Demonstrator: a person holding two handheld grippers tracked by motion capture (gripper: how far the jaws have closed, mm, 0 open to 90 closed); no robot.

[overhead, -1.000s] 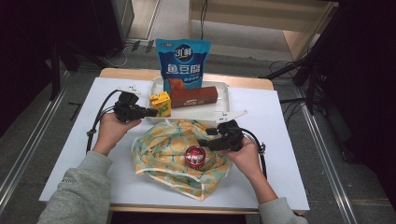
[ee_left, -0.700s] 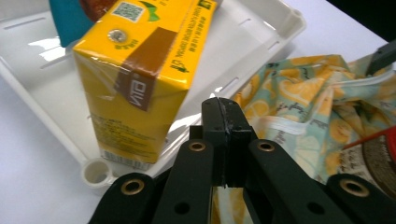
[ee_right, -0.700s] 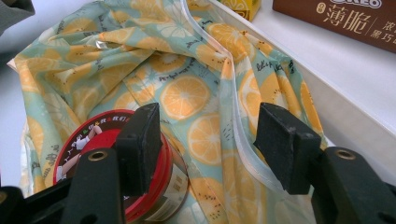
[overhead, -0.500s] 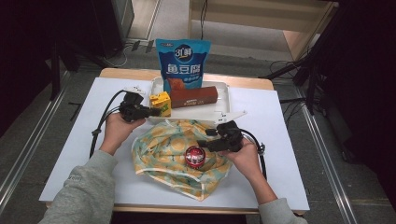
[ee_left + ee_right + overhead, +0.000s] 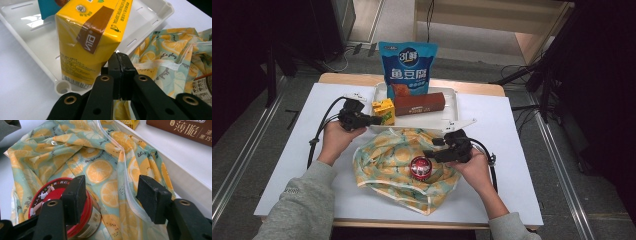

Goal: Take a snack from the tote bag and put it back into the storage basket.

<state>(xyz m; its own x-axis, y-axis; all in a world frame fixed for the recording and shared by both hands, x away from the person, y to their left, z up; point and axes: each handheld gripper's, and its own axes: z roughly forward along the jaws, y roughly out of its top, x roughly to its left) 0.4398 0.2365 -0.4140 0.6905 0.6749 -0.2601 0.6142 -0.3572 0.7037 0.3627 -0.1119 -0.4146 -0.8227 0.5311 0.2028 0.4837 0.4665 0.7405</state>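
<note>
White surface [image 5: 512, 150] stood in a dark room, grey floor all round. Left hand-held gripper [image 5: 121, 65] was clenched empty at 5 o'clock of the yellow carton [image 5: 87, 40], which hid part of the tray [image 5: 32, 42]. Right hand-held gripper [image 5: 111, 195] gaped, released, above the fruit-print bag [image 5: 100, 170]; its near jaw cut off the red-lidded can [image 5: 45, 195] at 9 o'clock.

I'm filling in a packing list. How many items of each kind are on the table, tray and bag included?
Snack pouch: 1
Brown box: 1
Yellow drink carton: 1
Red-lidded can: 1
White tray: 1
Fruit-print bag: 1
Total: 6
</note>
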